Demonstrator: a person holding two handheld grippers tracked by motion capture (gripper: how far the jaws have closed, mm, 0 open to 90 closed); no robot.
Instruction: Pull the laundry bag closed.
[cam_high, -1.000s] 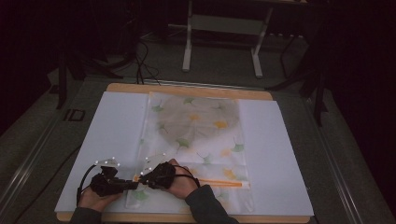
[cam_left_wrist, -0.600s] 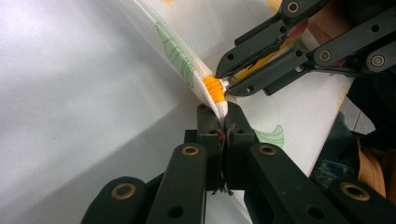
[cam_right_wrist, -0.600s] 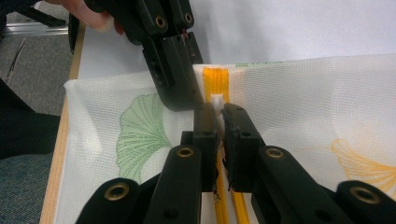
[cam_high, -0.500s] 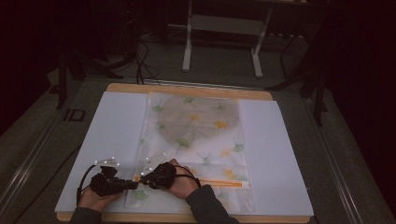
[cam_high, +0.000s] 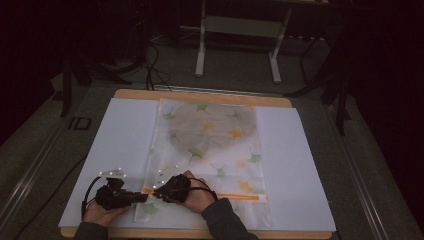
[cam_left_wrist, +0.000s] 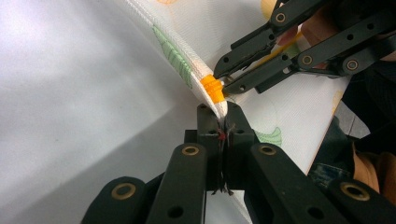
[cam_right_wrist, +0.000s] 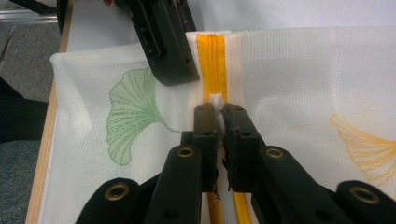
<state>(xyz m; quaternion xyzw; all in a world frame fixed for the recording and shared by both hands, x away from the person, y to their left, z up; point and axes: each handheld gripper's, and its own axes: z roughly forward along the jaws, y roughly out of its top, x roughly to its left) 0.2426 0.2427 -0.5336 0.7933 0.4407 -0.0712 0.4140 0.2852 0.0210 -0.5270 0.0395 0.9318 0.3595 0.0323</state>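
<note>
A: White mesh with ginkgo leaves printed on it: from the high view, that's the zippered mesh bag (cam_high: 207, 150) lying flat down the middle of the white sheet (cam_high: 300, 165) that covers the surface, its orange zipper (cam_high: 240, 196) running parallel to the near edge.

B: And the hands?

A: Both sit near the near-left corner. The left gripper (cam_high: 142, 197) and the right gripper (cam_high: 156, 192) meet tip to tip at the left end of the zipper.

B: What does the left gripper view give you?

A: Its own jaws are pressed together on the bag's edge, the left gripper (cam_left_wrist: 223, 122) pinching the fabric just behind the zipper's orange end (cam_left_wrist: 213, 88). The mesh bag (cam_left_wrist: 289, 107) lifts slightly into the grip. The right gripper (cam_left_wrist: 224, 80) comes in from the upper right, tips at that same orange end.

B: And the right gripper view?

A: Looking along the orange zipper (cam_right_wrist: 212, 65). The right gripper (cam_right_wrist: 219, 114) is closed on a small white pull tab (cam_right_wrist: 216, 101) sitting on the zipper line. The left gripper (cam_right_wrist: 184, 77) holds the cloth just beside the zipper, beyond a green leaf print (cam_right_wrist: 133, 116).
</note>
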